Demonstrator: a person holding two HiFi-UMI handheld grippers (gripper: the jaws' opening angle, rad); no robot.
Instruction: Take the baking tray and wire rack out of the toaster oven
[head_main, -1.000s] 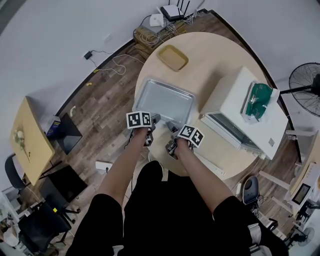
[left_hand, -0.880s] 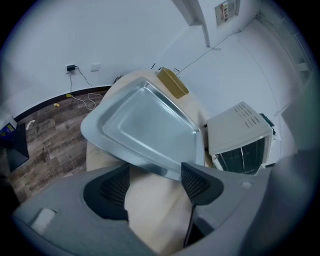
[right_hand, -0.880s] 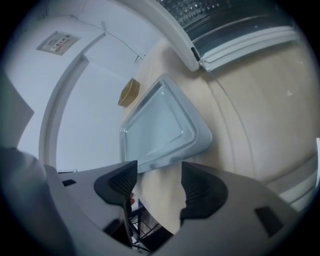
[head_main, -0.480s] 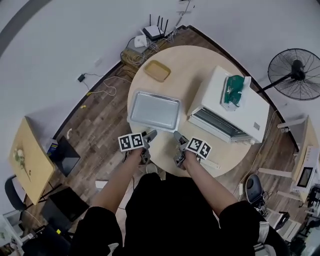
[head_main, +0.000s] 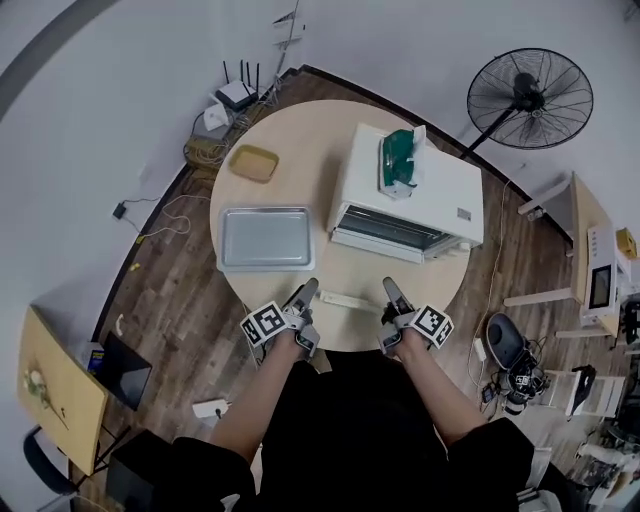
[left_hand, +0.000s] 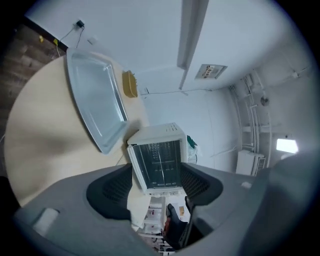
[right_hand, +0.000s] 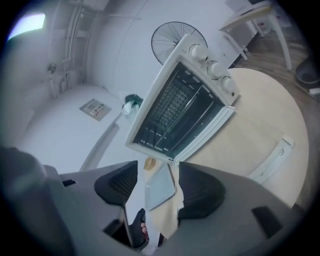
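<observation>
- Far left: the baking tray (head_main: 265, 238) lies flat and empty on the round tabletop (head_main: 310, 135), well apart from the toaster oven (head_main: 440, 190). A small yellow dish (head_main: 253, 163) sits just beyond it. We judge the tray half of the job done.
- Left claw (head_main: 303, 295) hovers at the near tabletop edge, jaws apart w/ nothing between them. In the left gripper view the gap frames the oven front.
- Between the two claws a white bar (head_main: 347, 299) lies on the tabletop near the edge; we can't tell what it is.
- Right claw (head_main: 391, 293) also hovers at the near edge, jaws apart and empty, aimed at the oven.
- The oven stands right of centre, glass door facing us, a green item (head_main: 400, 158) on top. In the right gripper view the door looks shut.
- A grid behind the glass is prob. the wire rack (right_hand: 172, 107), so inside the oven, not out yet.
- Left to do, as we read it: open the door, pull the rack, set it on the tabletop. Approx. halfway overall.
- Far right: a standing fan (head_main: 530, 98) on the floor, clear of the work.
</observation>
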